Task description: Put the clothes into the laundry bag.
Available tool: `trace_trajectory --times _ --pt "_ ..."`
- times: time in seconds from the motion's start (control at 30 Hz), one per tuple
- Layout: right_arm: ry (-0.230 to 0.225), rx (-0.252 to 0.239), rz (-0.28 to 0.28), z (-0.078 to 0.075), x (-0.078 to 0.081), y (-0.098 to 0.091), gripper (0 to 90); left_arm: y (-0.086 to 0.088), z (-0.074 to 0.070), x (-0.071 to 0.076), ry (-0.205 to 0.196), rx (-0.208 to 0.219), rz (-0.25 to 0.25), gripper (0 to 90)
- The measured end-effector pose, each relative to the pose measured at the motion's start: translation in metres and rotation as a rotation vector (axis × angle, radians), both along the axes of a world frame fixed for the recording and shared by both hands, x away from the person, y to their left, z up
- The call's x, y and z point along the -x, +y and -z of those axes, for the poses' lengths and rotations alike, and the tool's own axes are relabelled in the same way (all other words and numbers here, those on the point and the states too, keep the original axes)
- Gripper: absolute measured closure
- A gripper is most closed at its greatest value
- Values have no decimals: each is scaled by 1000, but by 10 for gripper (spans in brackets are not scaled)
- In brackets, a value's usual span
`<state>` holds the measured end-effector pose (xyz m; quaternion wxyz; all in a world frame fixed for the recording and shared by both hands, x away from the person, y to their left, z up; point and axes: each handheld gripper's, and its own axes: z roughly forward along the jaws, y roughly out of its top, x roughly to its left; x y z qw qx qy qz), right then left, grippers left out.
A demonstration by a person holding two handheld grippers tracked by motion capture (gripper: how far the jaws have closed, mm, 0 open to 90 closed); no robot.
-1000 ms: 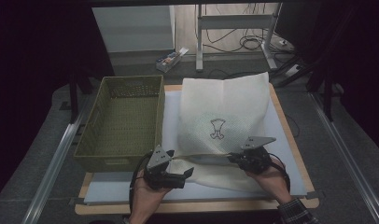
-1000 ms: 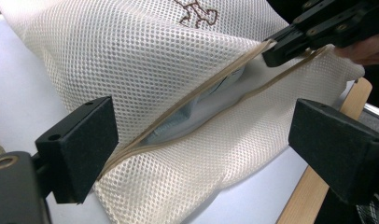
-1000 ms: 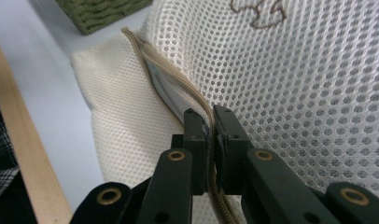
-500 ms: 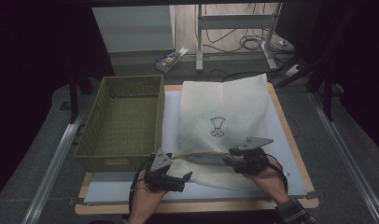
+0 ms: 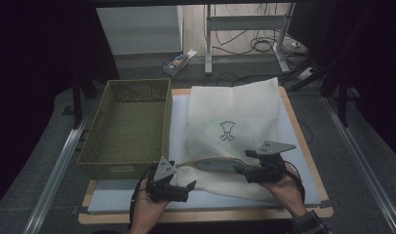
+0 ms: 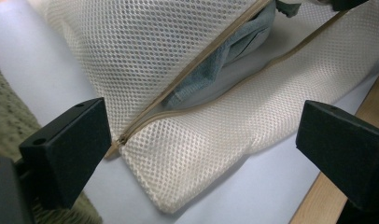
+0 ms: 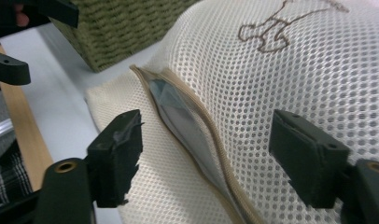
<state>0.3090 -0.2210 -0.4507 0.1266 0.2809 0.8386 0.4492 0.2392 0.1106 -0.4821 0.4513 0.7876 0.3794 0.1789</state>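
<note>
The mesh laundry bag [image 5: 232, 134] lies flat on the table [image 5: 303, 146], and its unzipped opening [image 5: 213, 163] runs between the two grippers. The left gripper [image 5: 186, 187] stands open at the zipper's end; the right gripper [image 5: 242, 170] has just been opening, with nothing pinched.

Matt mesh cloth bag [image 5: 235, 129], woven plastic basket [image 5: 128, 122], wooden board [image 5: 303, 131]

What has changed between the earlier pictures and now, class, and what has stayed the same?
The right gripper has just been opening and has let go of the mesh bag at its zip; its jaws stand clear either side. The left gripper stays open at the bag's corner. Bag and basket have not moved.
</note>
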Motion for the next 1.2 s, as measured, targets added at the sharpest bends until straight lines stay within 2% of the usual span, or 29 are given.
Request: trace_trajectory --times 0.17,0.5,0.9,1.2 --pt "-11 -19 -9 -5 6 -6 184 4 -4 7 -19 -5 0 32" --pt "-22 -33 4 -9 16 -17 92 23 -2 20 -15 -3 -24 32" --pt "-57 -53 32 -8 32 -32 59 47 0 36 -20 12 -69 32" --pt "-57 -70 55 -5 41 -45 43 57 6 44 -19 9 -91 32"
